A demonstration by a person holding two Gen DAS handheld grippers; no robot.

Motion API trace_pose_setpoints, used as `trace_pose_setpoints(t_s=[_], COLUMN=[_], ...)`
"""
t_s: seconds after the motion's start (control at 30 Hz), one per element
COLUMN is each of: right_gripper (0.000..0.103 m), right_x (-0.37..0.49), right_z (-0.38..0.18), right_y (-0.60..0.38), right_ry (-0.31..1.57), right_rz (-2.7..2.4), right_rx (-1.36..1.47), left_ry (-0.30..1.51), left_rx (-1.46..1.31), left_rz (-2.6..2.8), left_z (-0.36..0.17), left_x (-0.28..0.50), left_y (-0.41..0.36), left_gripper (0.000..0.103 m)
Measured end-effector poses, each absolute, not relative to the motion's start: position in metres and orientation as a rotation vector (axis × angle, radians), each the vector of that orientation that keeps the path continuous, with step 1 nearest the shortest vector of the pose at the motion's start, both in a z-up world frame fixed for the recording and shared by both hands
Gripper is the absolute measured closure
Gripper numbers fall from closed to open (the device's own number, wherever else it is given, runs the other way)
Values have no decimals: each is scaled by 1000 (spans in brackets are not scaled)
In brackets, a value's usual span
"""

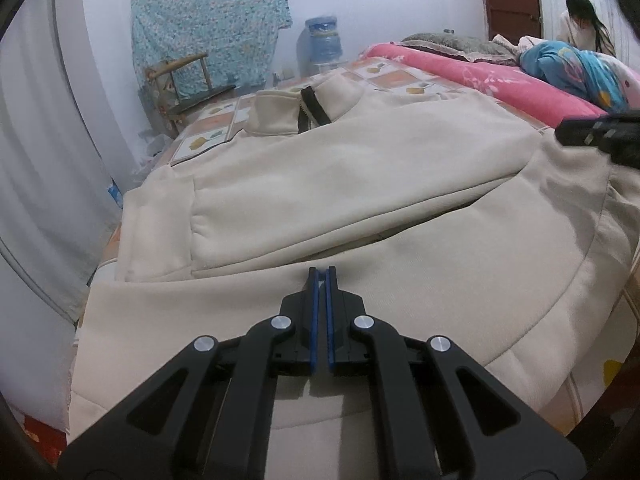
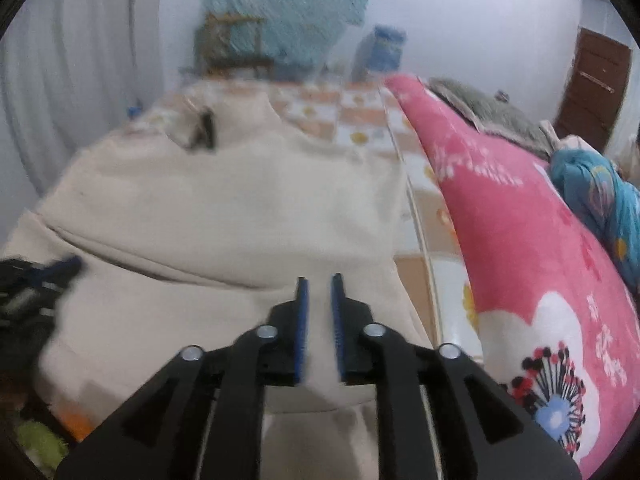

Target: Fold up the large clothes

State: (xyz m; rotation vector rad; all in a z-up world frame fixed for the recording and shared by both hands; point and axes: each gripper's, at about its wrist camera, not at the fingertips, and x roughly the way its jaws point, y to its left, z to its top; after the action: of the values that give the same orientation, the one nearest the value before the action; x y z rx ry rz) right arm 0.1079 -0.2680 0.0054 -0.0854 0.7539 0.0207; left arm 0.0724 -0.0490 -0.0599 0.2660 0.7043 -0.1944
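Cream jacket (image 1: 340,184) lies lengthwise, collar (image 1: 296,110) pointing away.

The sweater (image 1: 340,184) is plain cream, with a black zipper (image 1: 308,110) at the collar. The bed sheet (image 1: 400,78) has a pattern of orange and white squares. The blanket (image 2: 520,240) is pink with white flowers. The cloth (image 1: 208,20) on the wall is light blue with small dots. Both grippers are black with blue pads (image 1: 316,304).

Two low, close wrist views along the bed, sharing the cream jacket (image 1: 320,184).
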Motion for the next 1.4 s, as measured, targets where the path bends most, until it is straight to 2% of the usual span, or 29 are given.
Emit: trace_pose_setpoints(t_s=[0.13, 0.27, 0.37, 0.6, 0.73, 0.9, 1.03, 1.27, 1.37, 1.4], right_gripper=[86, 86, 84, 84, 84, 84, 84, 84, 79, 72], right_x=[105, 123, 127, 125, 131, 123, 126, 115, 96, 89], right_z=[4, -32, -40, -41, -40, -22, -42, -16, 9, 15], right_y=[-248, -229, -229, -235, -243, -280, -320, -305, -283, -273], right_ry=[778, 895, 890, 906, 918, 869, 903, 854, 795, 784], right_rz=[167, 215, 209, 221, 232, 94, -23, -24, 68, 101], right_rx=[-74, -85, -80, -26, 16, 38, 56, 17, -14, -33], left_ry=[710, 712, 725, 768, 771, 765, 757, 765, 753, 733], left_rx=[261, 244, 211, 66, -148, -133, -127, -108, -56, -39], left_rz=[-191, -199, -225, -13, 26, 43, 43, 16, 34, 15], left_z=[-59, -59, -55, -50, -52, -55, -57, -56, -45, -40], left_x=[74, 74, 75, 69, 68, 67, 67, 67, 63, 57], left_y=[-49, -46, -38, 62, 120, 119, 119, 123, 116, 113], left_gripper=[100, 100, 99, 99, 101, 101, 101, 101, 101, 101])
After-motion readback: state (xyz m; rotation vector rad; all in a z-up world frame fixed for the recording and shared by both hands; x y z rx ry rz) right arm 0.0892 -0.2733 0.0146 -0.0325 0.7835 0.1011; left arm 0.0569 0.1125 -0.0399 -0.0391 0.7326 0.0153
